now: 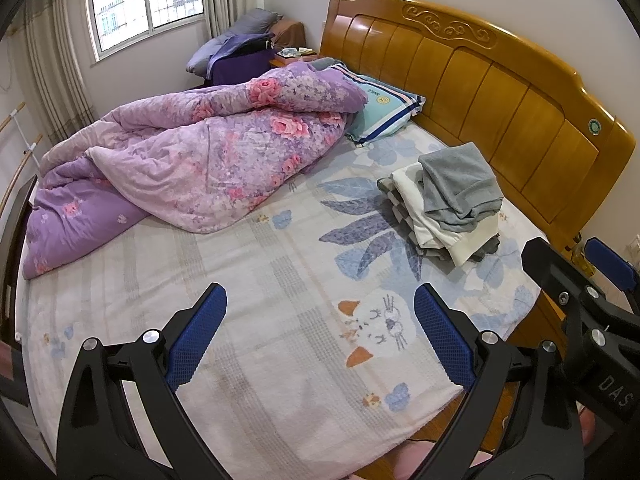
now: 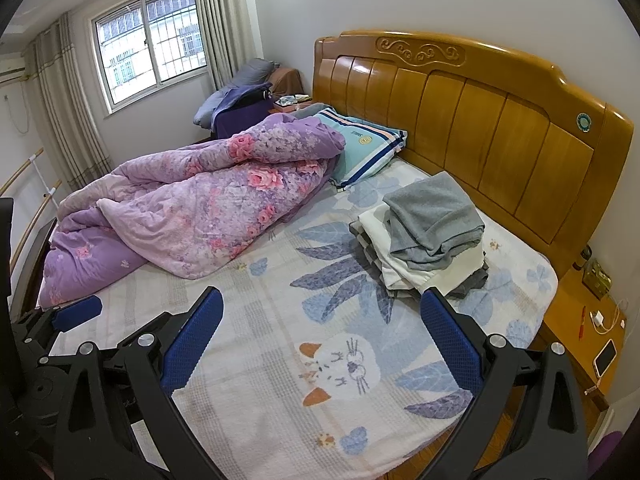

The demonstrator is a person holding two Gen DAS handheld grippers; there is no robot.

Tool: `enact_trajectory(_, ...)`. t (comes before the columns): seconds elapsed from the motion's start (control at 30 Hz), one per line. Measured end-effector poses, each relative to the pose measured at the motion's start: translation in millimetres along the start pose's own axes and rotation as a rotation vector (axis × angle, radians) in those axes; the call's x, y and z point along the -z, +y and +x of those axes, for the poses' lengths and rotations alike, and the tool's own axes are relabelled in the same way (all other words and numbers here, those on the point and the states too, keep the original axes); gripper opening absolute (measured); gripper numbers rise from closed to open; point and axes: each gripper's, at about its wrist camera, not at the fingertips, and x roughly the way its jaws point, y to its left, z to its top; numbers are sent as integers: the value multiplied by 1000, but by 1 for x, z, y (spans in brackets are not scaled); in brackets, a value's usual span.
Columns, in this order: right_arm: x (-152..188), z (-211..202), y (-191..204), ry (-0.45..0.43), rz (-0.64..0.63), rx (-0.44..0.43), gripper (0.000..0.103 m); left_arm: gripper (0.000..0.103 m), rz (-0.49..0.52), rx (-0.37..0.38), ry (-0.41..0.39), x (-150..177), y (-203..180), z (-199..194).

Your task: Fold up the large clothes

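Both tongs — the left gripper (image 1: pixel 320 336) and the right gripper (image 2: pixel 322 338) — are held wide apart over the bed sheet (image 1: pixel 248 304), with nothing gripped. The clothes pile (image 2: pixel 424 236) (grey on top) is seen near the headboard (image 2: pixel 480 120).

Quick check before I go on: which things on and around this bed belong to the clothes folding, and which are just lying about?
For the job:
- pile of clothes, grey garment on top, white and checked ones beneath
- left tool and right tool, both open and empty
- bare bed sheet as folding space

Just lying about:
- purple floral quilt
- striped pillow
- phone and red pen on the bedside table
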Motion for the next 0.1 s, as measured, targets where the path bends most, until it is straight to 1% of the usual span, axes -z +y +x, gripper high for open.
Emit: enact_trajectory(0.1,-1,0,0,1,-2,1,95,95,3,1,3,-1,-1,1)
